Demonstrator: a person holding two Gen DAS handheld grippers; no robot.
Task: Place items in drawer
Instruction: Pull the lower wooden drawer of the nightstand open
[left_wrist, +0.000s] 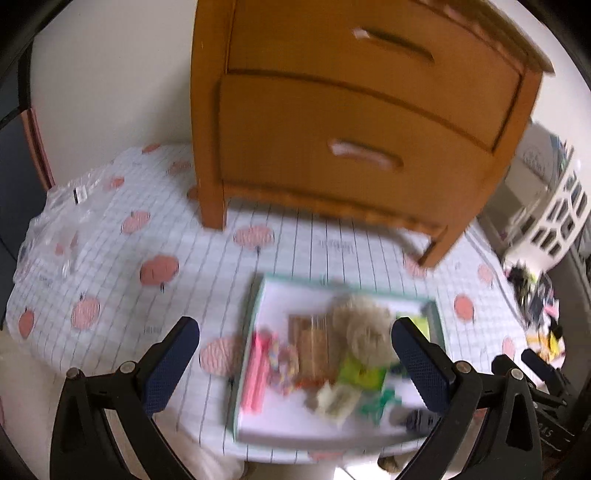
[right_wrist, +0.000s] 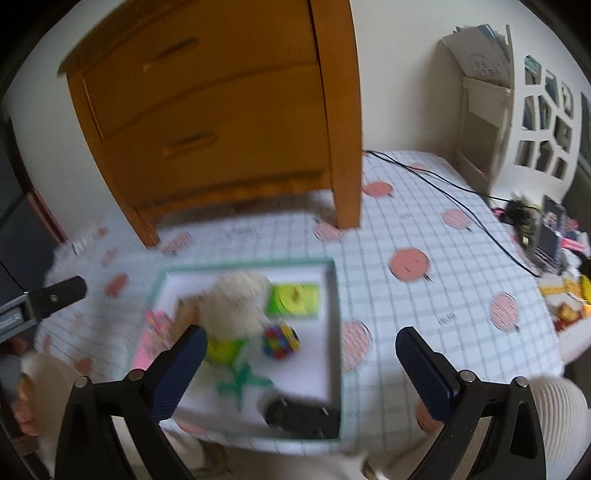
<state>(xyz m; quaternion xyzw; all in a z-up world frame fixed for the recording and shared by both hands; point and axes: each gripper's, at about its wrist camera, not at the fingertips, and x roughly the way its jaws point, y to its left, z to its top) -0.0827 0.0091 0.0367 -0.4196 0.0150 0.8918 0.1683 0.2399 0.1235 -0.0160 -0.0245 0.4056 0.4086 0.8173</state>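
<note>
While both drawers (left_wrist: 354, 147) sit closed, items wait in tray (right_wrist: 334, 332) on tabletop (right_wrist: 443, 229) before cabinet; left tongs (left_wrist: 295, 354) and right tongs (right_wrist: 301, 360) spread, empty, hovering for first pick.

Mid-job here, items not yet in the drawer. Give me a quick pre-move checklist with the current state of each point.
1. Left tongs open and holding nothing: ok.
2. Right tongs open and holding nothing: ok.
3. A drawer open to receive items: not ok; the upper drawer and lower drawer of the wooden cabinet both look shut.
4. Items gathered within the tray: ok; the fluffy toy, colourful cube and green card lie inside.
5. Black cable away from the tray: ok.
6. Sharp view for picking a grasp point: not ok, both views are blurred.
</note>
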